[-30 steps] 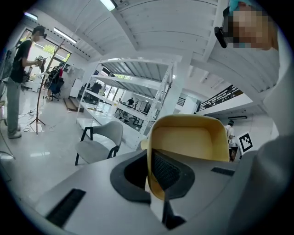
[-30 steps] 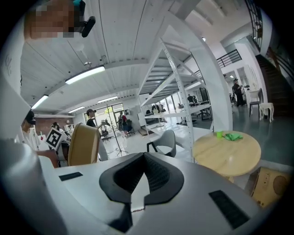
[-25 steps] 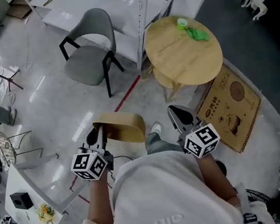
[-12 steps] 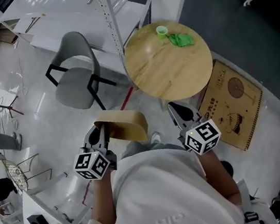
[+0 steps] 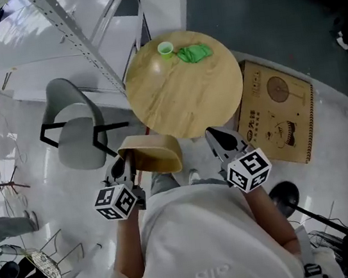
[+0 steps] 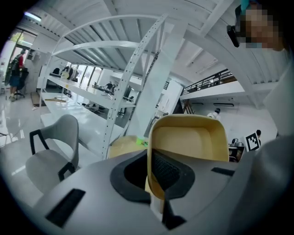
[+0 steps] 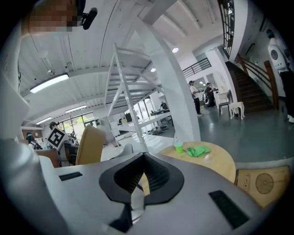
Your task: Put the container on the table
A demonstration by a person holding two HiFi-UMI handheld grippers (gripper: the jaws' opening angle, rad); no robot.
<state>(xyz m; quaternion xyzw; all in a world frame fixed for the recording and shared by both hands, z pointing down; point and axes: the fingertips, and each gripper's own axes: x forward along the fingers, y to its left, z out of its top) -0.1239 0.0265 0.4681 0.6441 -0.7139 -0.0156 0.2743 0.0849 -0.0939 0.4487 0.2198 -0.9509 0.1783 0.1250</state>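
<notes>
Container [image 5: 153,154]: tan plastic tub, in the air at the 6 o'clock edge of the table, open side turned toward the person, not up.
Left gripper [image 5: 126,167]: clamped on one wall of the container, one pad inside and one outside; hold on one side only.
Right gripper [image 5: 222,142]: jaws pressed together, nothing between them; at 3 o'clock of the container, apart from it.
Round wooden table [image 5: 188,100]: at 12 o'clock of both grippers; middle and near half bare.
Green cup [image 5: 165,49] and green cloth [image 5: 195,53]: near the table's 12 o'clock rim, well apart from the bare part.
Step in hand: carrying to the table, probably past halfway.
Good way: bring over the bare middle, turn bottom down, lower until flat, only then let go.
Risk: one-sided hold may let the tub swing; better slowly, away from the cup.
</notes>
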